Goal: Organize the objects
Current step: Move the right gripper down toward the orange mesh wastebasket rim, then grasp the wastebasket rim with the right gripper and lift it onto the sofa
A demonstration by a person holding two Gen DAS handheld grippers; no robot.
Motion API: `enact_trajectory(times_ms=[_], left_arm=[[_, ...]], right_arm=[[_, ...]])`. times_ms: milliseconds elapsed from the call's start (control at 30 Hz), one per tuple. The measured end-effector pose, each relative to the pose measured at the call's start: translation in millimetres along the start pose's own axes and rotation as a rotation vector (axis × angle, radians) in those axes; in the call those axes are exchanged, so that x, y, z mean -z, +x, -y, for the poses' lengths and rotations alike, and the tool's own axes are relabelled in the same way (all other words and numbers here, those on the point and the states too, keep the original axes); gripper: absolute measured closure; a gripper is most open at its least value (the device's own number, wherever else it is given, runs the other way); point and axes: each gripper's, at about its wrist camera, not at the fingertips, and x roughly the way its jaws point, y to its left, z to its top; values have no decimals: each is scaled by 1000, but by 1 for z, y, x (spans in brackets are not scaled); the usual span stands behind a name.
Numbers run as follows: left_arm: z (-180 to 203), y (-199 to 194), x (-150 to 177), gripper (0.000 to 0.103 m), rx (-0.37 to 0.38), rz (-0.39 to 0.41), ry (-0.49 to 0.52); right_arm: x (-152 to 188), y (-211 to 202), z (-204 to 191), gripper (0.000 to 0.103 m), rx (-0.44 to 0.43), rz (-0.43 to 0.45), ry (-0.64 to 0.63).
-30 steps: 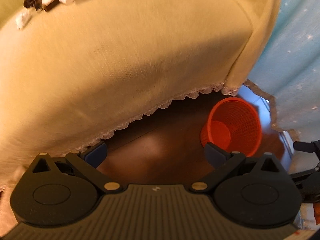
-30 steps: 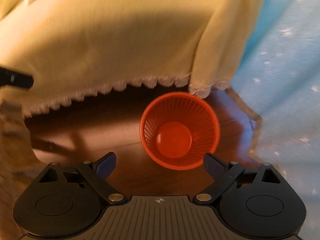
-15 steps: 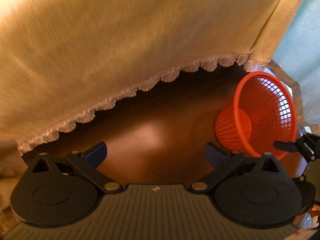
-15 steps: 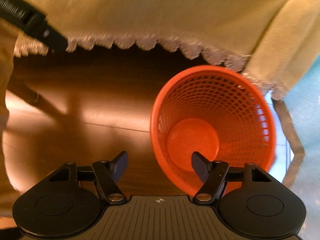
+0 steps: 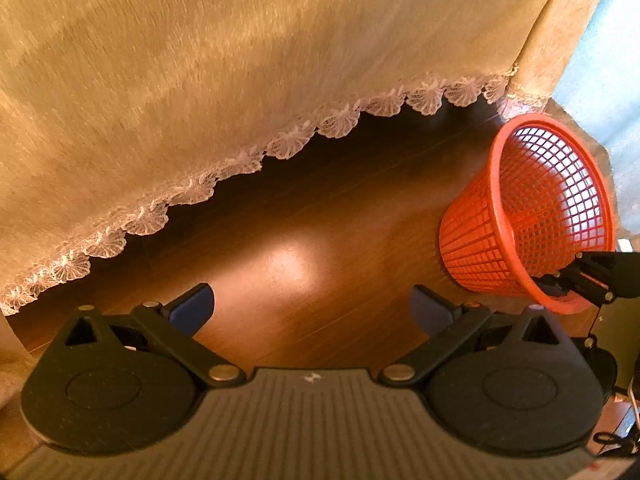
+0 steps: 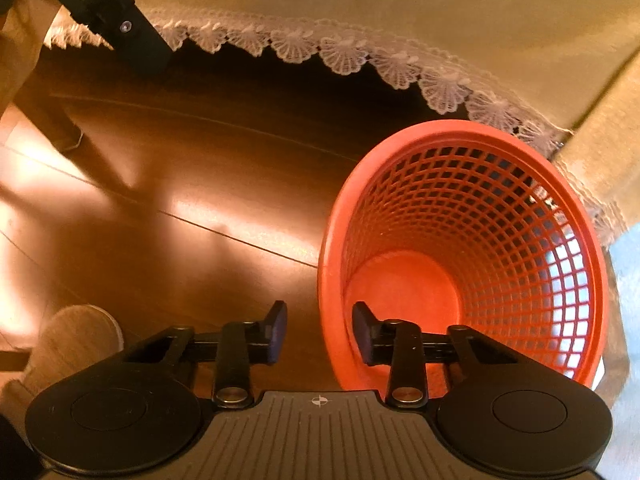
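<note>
You are looking down at a dark wooden floor (image 5: pixel 304 216); its boards run in long seams and carry a bright patch of glare near the middle of each view. A cream cloth (image 5: pixel 240 60) hangs over the far side of the floor, trimmed along its hem with white scalloped lace (image 5: pixel 280 146); the hem stops short of the boards and leaves a band of shadow beneath it. Past the cloth's right corner a pale blue surface (image 5: pixel 600 52) shows, too blurred to name.

The basket (image 6: pixel 464 256), orange and mesh-walled, stands upright on the floor just below that corner of the cloth, with nothing visible inside it.

Your right gripper (image 6: pixel 320 334) straddles the basket's near rim; one finger hangs inside the basket, the other outside over the floor. Its jaws have just been closing and now stand narrow, with the rim between them; a gap still shows on either side of the rim, so the pads do not press on it. Your left gripper (image 5: pixel 312 312) hangs over bare floor to the left of the basket, jaws wide, nothing between them.

In the right wrist view a shoe (image 6: pixel 76 340) rests on the floor at the lower left edge.
</note>
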Motion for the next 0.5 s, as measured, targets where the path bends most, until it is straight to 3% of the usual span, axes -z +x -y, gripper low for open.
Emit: enact_trajectory(times_ms=[500], left_arm=[[-2, 13, 0, 1, 3, -17, 8]], right_arm=[[7, 18, 1, 98, -7, 33, -156]])
